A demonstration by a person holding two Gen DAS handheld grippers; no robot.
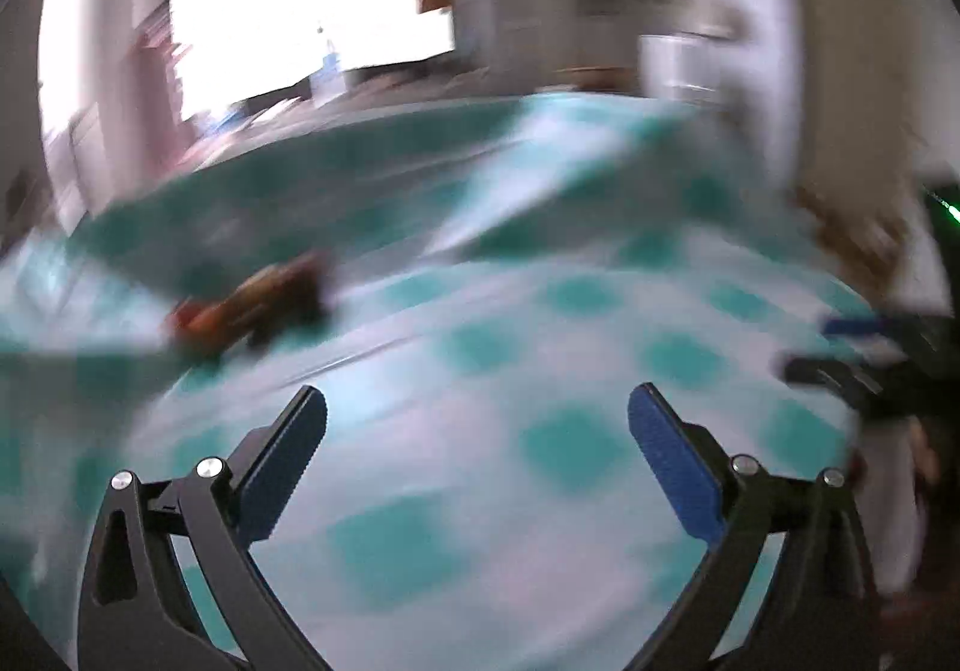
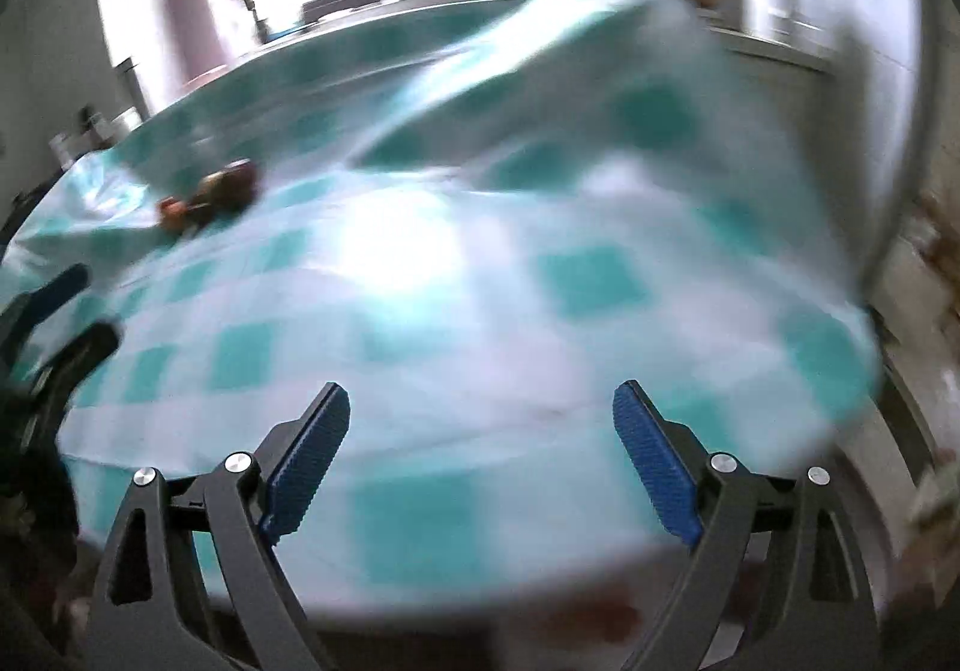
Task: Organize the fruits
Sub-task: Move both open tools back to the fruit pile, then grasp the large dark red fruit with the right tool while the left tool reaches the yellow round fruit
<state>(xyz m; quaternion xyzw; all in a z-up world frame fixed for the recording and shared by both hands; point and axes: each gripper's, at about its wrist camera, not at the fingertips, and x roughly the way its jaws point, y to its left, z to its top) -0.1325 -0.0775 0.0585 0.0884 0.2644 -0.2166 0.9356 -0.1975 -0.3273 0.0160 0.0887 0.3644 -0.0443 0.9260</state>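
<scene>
Fruits (image 1: pixel 252 305), a blurred red, orange and dark-brown cluster of rounded lumps, lie on the far left of the bench, on a glossy teal-and-white checked cloth (image 1: pixel 480 491) with a raised fold behind them. Both left tongs (image 1: pixel 477 419) and right tongs (image 2: pixel 480 413) gape wide, ribbed blue pads holding nothing. Only the right view shows the cloth's near edge overhanging.

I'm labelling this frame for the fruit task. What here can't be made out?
- Fruits, left wrist view: motion blur merges them into one red-brown smear; kinds and count unreadable. The same holds for the right wrist view.
- Checked tablecloth: glare and blur hide its surface detail.
- Objects below table edge, right wrist view: blurred, cut off.
</scene>
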